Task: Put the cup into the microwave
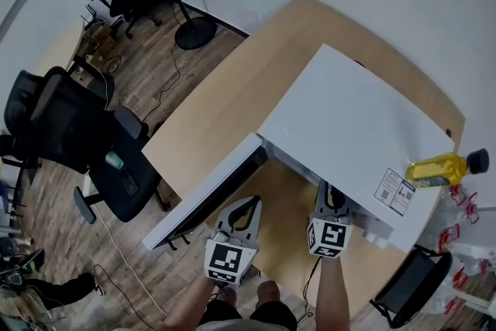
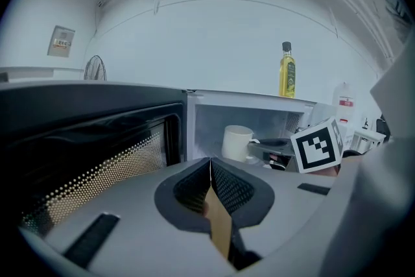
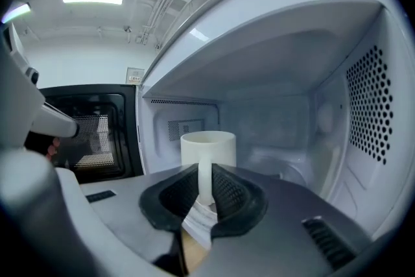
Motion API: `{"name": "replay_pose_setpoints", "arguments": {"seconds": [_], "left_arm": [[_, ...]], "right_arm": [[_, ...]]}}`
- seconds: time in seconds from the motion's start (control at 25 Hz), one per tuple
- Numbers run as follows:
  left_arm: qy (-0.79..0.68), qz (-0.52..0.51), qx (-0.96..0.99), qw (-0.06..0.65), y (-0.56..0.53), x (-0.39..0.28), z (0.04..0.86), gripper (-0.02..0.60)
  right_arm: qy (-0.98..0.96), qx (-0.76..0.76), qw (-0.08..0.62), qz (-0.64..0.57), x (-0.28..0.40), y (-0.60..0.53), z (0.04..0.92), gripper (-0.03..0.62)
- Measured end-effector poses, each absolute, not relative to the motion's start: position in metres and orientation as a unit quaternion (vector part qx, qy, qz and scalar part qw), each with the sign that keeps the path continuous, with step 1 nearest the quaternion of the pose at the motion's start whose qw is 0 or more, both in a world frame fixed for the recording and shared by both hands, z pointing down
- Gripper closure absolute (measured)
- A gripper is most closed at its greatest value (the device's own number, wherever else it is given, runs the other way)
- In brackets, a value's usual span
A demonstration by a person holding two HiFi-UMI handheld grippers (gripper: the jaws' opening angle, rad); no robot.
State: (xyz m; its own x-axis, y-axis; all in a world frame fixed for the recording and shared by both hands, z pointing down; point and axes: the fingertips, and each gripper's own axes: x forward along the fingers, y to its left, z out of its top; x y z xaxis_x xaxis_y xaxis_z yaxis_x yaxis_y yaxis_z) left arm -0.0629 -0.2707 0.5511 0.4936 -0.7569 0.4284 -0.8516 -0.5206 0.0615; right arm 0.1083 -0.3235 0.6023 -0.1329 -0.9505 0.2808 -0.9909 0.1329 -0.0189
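A white cup (image 3: 207,146) stands inside the white microwave (image 1: 349,120), near the cavity's left wall. My right gripper (image 3: 205,188) reaches into the cavity and is shut on the cup's handle, which runs upright between its pads. In the left gripper view the cup (image 2: 237,141) shows through the open front, with the right gripper's marker cube (image 2: 318,144) beside it. My left gripper (image 2: 209,168) is shut with nothing in it. It hovers in front of the open door (image 1: 209,198), apart from the cup. In the head view the microwave's top hides the cup.
The microwave door (image 2: 91,139) swings out to the left, beside my left gripper. A yellow oil bottle (image 1: 442,165) lies on the microwave's right end. The wooden table (image 1: 232,89) carries the microwave. Black office chairs (image 1: 70,128) and a fan stand (image 1: 194,31) are on the floor at left.
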Motion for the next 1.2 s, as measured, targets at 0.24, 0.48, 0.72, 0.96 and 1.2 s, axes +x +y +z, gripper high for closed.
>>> {"name": "replay_pose_setpoints", "arguments": {"seconds": [0.24,0.48,0.72,0.96,1.2], "left_arm": [[-0.469,0.177,0.855,0.135,-0.269,-0.065,0.552,0.555],[-0.467,0.175,0.857,0.133,-0.267,-0.067,0.550,0.555],[-0.464,0.171,0.859,0.133,-0.263,-0.070,0.547,0.555],[-0.461,0.168,0.862,0.127,-0.261,-0.069,0.542,0.555],[-0.455,0.161,0.868,0.119,-0.254,-0.068,0.527,0.555]], "right_arm": [[-0.741,0.656,0.103,0.098,0.108,-0.324,0.602,0.540],[-0.750,0.646,0.087,0.113,0.104,-0.322,0.601,0.429],[-0.744,0.652,0.089,0.115,0.103,-0.318,0.599,0.358],[-0.742,0.654,0.091,0.114,0.104,-0.310,0.594,0.358],[-0.743,0.654,0.090,0.112,0.103,-0.295,0.581,0.359]]}}
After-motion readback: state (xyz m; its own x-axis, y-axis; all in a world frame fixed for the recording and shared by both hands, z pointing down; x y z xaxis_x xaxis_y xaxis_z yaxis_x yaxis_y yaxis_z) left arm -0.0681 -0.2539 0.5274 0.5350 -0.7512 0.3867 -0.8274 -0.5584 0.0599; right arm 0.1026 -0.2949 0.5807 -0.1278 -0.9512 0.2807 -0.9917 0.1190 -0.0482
